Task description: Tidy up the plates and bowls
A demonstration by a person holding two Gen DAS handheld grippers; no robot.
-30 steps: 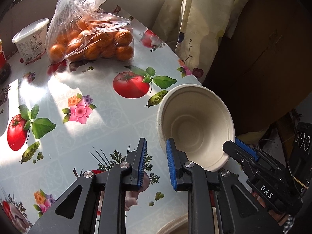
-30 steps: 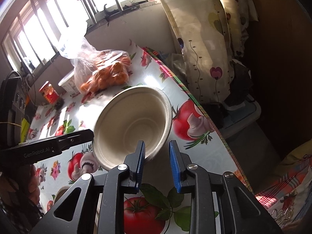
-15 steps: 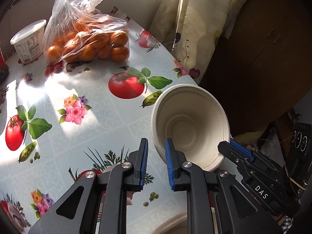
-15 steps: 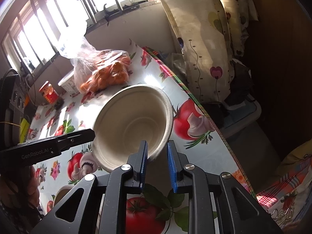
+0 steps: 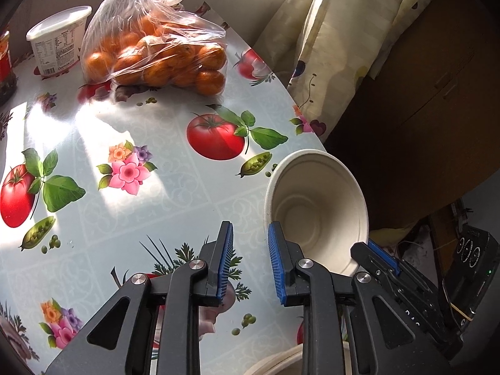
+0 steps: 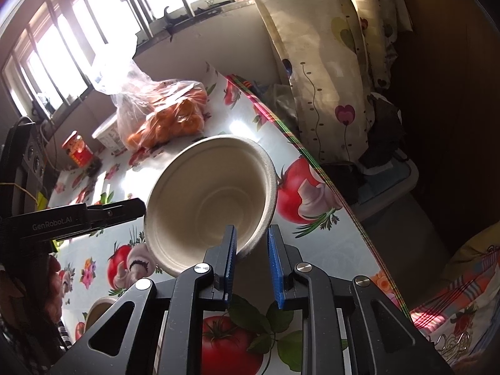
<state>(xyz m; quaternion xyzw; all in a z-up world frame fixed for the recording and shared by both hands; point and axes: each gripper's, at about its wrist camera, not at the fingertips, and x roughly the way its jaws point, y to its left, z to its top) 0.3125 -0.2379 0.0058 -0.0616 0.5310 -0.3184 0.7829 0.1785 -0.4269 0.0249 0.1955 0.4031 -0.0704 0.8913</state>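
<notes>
Left wrist view only: left of the bowl (image 5: pixel 315 206) we see the table (image 5: pixel 125 118) with its printed tomatoes and flowers. The left gripper (image 5: pixel 248 228) sits just left of the bowl's near rim.
Right wrist view only: far beyond the bowl to the left is a barred window (image 6: pixel 62 47). A red jar (image 6: pixel 77 150) stands beyond the bowl to the left, and a curtain (image 6: pixel 312 62) hangs to the bowl's right.
Left jaws: spread apart. They have just been opening, with only tablecloth showing between them.
Right jaws: the right gripper (image 6: pixel 250 231) pinches the bowl's near rim.
Bowl: pale, tipped with its mouth toward us, over the table's right edge.
Left fingertip and bowl: from the right wrist, one finger of the left gripper ends at the bowl's left rim. We cannot tell whether it touches.
Cut off: below the bowl, a pale rim (image 5: pixel 275 365) runs off the bottom edge. We cannot tell whether it is a plate or a bowl.
Hard to make out: a hand (image 6: pixel 47 281) at the far left is dark and blurred.
Tub: a white lidded tub (image 5: pixel 56 43), far left beyond the bowl, has its contents hidden.
Bag: a clear bag (image 5: pixel 156 53), beyond the bowl to the left, is full of oranges.
Bowl's inside: nothing in it.
</notes>
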